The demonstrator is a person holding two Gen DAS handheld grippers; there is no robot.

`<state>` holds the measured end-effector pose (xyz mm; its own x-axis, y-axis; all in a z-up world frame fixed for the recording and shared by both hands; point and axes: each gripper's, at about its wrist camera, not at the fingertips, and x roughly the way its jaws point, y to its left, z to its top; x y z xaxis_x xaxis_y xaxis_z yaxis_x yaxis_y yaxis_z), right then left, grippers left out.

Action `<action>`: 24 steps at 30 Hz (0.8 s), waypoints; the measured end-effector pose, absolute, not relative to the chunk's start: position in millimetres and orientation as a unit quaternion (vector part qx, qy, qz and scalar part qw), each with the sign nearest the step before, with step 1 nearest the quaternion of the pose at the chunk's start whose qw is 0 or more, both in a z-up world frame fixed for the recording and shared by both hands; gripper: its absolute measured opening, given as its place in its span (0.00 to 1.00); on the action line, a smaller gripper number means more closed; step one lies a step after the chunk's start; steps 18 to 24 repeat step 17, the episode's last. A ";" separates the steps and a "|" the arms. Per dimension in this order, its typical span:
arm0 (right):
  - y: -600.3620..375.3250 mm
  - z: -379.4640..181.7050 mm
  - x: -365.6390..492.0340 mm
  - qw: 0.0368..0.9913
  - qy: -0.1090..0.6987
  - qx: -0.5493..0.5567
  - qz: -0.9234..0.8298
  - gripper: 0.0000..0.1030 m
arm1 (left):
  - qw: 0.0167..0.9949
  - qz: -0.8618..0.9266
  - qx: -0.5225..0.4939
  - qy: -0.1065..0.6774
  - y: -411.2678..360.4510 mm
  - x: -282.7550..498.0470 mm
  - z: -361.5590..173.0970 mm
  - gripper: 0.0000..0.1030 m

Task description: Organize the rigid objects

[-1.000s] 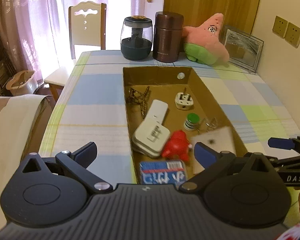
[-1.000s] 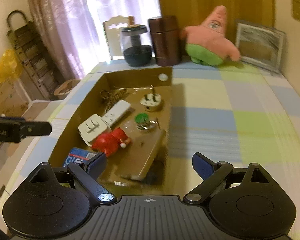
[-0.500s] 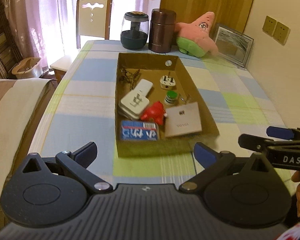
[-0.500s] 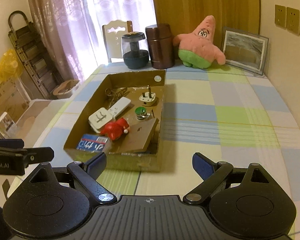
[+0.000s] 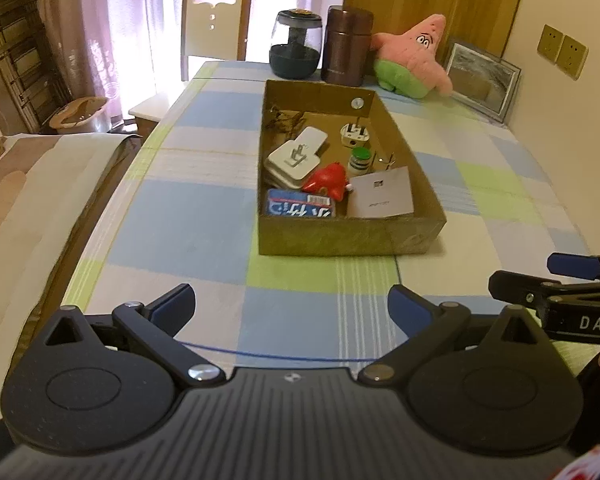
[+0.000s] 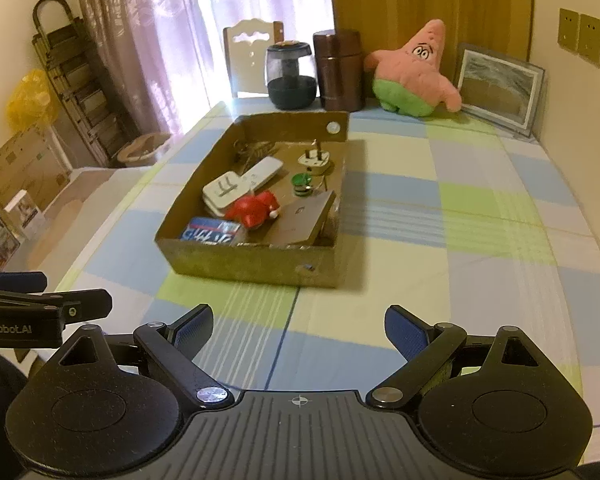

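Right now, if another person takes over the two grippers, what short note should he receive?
Left gripper: open, empty, above the near part of the table, short of the box.
Right gripper: open, empty, also short of the box.
Things: all the loose items in view lie in the box: blue pack, red toy, card, white adapter, plug, green-capped bottle, a wire tangle at the far end.
Done: items seem gathered in the box.
Left: probably nothing; I see no loose item on the table outside the box.
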<state>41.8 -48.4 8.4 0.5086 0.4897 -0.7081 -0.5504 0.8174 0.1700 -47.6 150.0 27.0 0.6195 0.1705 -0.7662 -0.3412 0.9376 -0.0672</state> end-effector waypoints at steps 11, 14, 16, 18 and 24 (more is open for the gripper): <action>-42.0 8.3 37.4 0.867 0.393 -0.044 0.303 0.87 | 0.893 0.149 -0.104 0.411 152.5 -53.5 24.7 0.98; -41.4 8.2 37.7 0.867 0.393 -0.044 0.302 0.87 | 0.896 0.142 -0.107 0.408 152.1 -54.1 24.9 0.98; -41.6 8.2 37.6 0.868 0.394 -0.042 0.301 0.87 | 0.899 0.139 -0.107 0.400 151.4 -55.4 25.6 0.98; -41.6 7.8 37.9 0.868 0.394 -0.042 0.300 0.87 | 0.900 0.139 -0.104 0.400 150.6 -55.2 25.6 0.98; -41.6 7.8 37.9 0.868 0.394 -0.042 0.300 0.87 | 0.900 0.139 -0.104 0.400 150.6 -55.2 25.6 0.98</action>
